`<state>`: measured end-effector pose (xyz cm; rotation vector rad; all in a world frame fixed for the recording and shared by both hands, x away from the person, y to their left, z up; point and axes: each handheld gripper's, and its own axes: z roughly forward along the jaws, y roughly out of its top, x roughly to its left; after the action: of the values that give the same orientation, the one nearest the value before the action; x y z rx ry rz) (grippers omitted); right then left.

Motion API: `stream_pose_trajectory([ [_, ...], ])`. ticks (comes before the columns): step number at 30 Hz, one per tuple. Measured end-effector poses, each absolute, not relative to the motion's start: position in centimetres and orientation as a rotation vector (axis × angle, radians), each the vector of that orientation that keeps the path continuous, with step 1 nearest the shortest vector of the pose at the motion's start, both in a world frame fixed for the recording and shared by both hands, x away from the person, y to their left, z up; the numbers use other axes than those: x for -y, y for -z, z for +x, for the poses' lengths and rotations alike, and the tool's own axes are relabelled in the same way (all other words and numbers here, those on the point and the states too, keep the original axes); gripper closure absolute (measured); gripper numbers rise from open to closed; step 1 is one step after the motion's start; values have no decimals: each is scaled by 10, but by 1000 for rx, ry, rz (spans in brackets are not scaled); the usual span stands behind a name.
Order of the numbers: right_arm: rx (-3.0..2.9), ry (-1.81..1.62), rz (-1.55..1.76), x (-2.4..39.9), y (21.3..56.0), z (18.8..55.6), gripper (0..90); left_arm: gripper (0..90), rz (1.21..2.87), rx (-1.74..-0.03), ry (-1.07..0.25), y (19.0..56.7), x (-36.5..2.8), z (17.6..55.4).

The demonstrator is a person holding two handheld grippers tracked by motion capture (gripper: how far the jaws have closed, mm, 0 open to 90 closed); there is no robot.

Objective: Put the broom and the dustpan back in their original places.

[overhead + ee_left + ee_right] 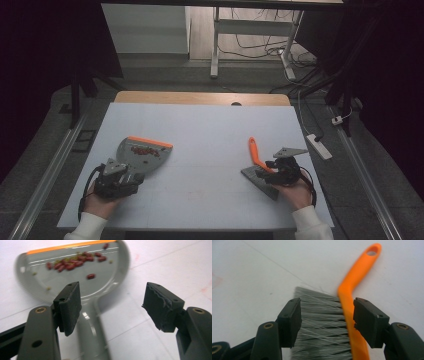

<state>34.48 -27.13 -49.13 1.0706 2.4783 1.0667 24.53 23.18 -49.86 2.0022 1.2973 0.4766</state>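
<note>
Looking down, the left gripper (131, 176) sits behind the dustpan (142, 151), the right gripper (266, 174) over the brush (258, 167); closer in, left jaws gape above the dustpan handle (88, 322); right jaws straddle the brush (347, 312), unclamped

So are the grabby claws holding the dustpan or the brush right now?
Neither. The left gripper stands open around the dustpan handle; the right gripper stands open around the brush.

one dustpan (142, 151) – one brush (258, 165)
</note>
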Motion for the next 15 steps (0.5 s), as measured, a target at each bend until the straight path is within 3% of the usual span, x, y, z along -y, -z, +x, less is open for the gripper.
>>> stream_pose_trajectory([
  [15, -2510, -1134, 916, 268, 493, 325, 405, 319, 2117, -1107, -383, 507, -215, 267],
])
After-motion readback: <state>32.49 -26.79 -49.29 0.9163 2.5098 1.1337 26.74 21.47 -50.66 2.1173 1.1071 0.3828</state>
